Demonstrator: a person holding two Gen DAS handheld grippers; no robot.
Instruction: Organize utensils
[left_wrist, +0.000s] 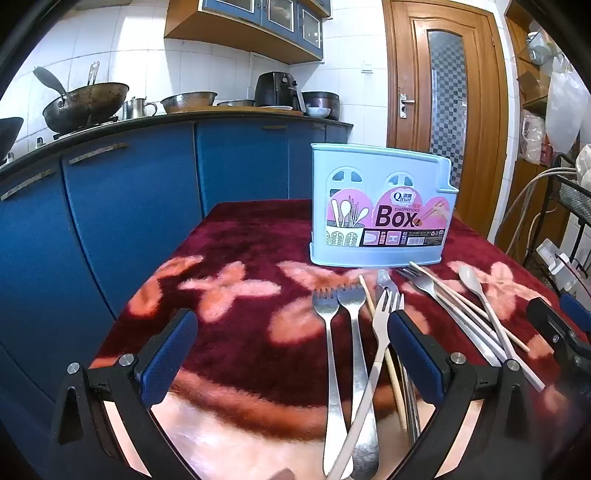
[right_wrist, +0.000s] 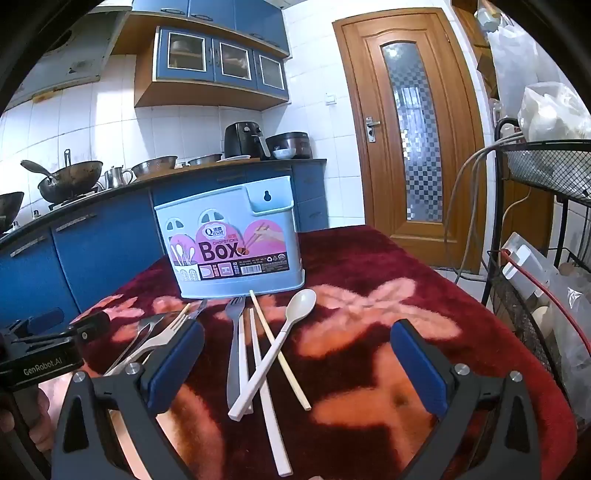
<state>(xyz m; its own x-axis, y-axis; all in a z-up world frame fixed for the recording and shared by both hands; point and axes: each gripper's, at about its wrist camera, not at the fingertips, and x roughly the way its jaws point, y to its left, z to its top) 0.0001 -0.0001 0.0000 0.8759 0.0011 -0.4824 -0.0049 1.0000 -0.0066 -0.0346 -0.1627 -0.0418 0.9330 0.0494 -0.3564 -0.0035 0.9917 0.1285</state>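
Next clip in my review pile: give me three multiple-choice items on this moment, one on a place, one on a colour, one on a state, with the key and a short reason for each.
1. Where do the utensils lie relative to the chopsticks box?
A. Inside it
B. On the cloth in front of it
C. On the kitchen counter

2. What colour is the box's body?
A. Light blue
B. Yellow
C. Black

3. How do the two grippers stand?
A. Both shut on forks
B. Left shut, right open
C. Both open, holding nothing

Key:
1 B: the forks, wooden chopsticks and cream spoon lie loose on the red floral cloth before the box.
2 A: its walls are pale blue around a pink label.
3 C: the left gripper and right gripper both show their blue pads spread wide, pressing on nothing.
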